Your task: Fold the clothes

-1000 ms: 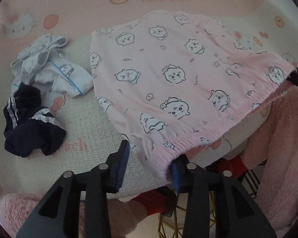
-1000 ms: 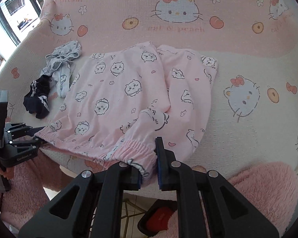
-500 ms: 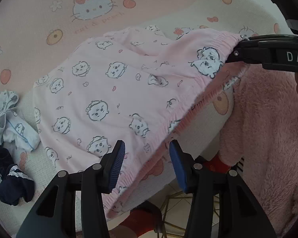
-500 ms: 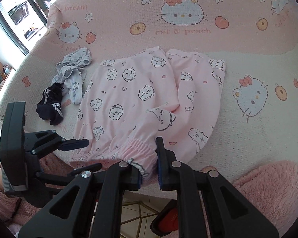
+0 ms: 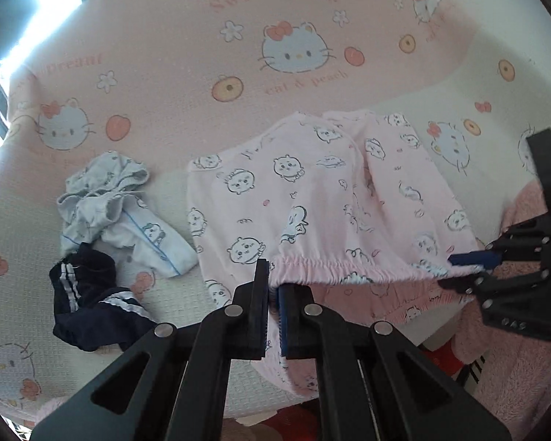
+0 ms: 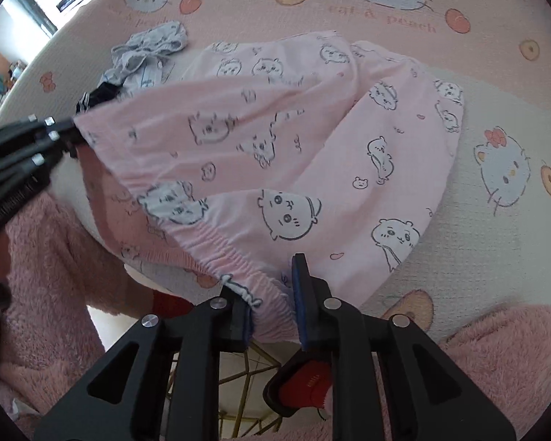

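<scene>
Pyjama trousers [image 5: 312,191], pink with cartoon faces, lie spread on the cat-print sofa cover [image 5: 158,47], their elastic waistband lifted off its front edge. At one end of the waistband the left gripper [image 5: 273,286] has just clamped tight on the fabric. The right gripper [image 6: 272,294] has the other end bunched between its jaws, which have just been parting. Toward the cover's left edge lie crumpled pale blue clothes [image 5: 117,209], touching a navy striped garment [image 5: 88,297].
</scene>
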Demonstrator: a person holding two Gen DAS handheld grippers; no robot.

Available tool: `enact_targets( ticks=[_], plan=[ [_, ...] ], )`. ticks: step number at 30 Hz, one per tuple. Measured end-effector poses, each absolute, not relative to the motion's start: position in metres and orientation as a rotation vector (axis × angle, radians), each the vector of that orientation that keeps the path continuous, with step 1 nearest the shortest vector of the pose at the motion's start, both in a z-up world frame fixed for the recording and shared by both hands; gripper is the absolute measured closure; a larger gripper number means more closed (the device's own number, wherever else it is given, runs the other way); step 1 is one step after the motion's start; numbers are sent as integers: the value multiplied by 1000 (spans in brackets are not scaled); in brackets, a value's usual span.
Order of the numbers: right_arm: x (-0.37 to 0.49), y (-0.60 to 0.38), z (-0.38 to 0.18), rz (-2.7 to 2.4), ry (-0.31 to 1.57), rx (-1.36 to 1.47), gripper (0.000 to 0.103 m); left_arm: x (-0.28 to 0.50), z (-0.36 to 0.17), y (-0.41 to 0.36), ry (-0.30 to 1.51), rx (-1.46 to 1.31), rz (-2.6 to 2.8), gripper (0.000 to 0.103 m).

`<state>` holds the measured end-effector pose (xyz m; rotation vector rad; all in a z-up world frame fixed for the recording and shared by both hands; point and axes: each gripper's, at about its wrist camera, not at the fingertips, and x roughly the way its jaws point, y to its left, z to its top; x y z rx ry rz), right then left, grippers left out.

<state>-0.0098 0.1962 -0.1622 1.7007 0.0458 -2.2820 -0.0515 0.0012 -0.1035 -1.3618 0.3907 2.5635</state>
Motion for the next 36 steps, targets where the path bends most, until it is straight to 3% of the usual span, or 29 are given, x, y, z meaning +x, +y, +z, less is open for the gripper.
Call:
enact_targets(
  ticks=[4,8,14,19,21,24,27,29,31,34,36],
  plan=[
    [-9,174,-179,-2288,247,1734,85,-45,-94,-19,372,-1361,2625,99],
    [-7,179,-196,-2293,302,1811,85,-42,-113,-32,327,-1443,2615,99],
    [-9,232,-195,-2423,71,1917,85,-34,-184,-21,275,-1646,2380,98],
    [-12,245,-213,-2370,9,2030,85,-36,-224,-6,240,-1789,2169,94],
    [-13,248,-219,-2341,-5,2071,84,-36,-215,-16,157,-1775,2186,89],
    [-9,244,-215,-2298,-17,2041,79,-32,-190,-45,-19,-1727,2274,66],
    [-2,236,-196,-2272,-74,1892,78,-26,-169,-70,-261,-1652,2193,65],
    [2,231,-183,-2213,-122,1819,70,-23,-160,-80,-359,-1592,2154,63],
    [5,226,-173,-2106,-148,1767,69,-21,-152,-88,-449,-1532,2114,62],
    [13,225,-156,-2118,-124,1706,69,-27,-162,-85,-325,-1616,2220,61],
    [6,228,-154,-2168,-173,1722,69,-34,-180,-69,-135,-1715,2208,61]
  ],
)
